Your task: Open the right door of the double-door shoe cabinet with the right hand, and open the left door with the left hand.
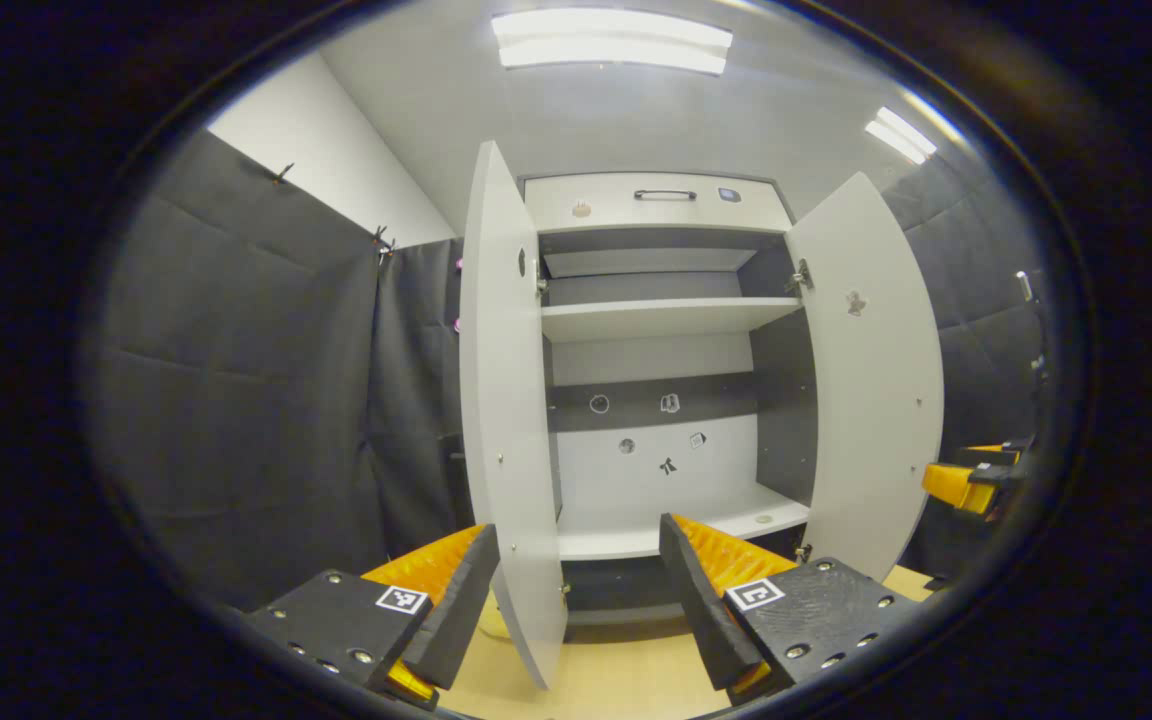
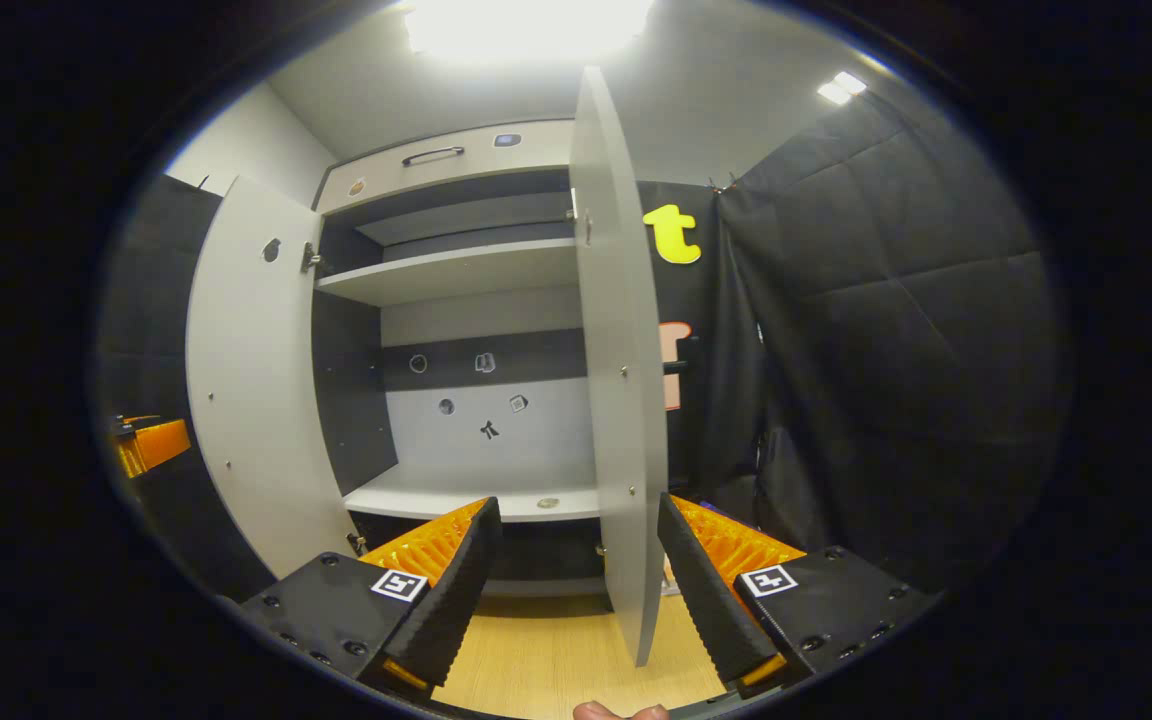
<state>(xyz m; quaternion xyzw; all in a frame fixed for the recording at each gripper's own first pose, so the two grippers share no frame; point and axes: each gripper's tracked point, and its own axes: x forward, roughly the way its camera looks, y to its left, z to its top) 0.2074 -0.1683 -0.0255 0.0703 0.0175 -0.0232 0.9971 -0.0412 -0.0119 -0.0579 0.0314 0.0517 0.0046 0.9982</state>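
plainly, the tall white double-door shoe cabinet (image 1: 651,200) stands against the booth wall with both doors swung wide, so the task looks all but finished; what may remain is only to draw the grippers back. its grey-and-white interior shows bare white shelves (image 1: 666,318) and a few small stickers on the back panel (image 1: 671,404).

the flat white left door (image 1: 506,420) juts edge-on toward the left gripper view, its lower front edge standing between the left gripper's (image 1: 576,585) two fingers. those fingers are spread wide and neither seems to press on the panel, so the gripper holds nothing. the flat white right door (image 1: 876,370) angles outward on the far side.

in the right gripper view the right door (image 2: 626,400) likewise comes edge-on, its bottom edge between the fingers of the right gripper (image 2: 581,570), nearer the right-hand finger; the jaws gape and grip nothing. the left door (image 2: 251,400) hangs open beyond.

below lies the pale wooden floor (image 2: 556,650), and a fingertip (image 2: 596,711) peeks in at the bottom edge.
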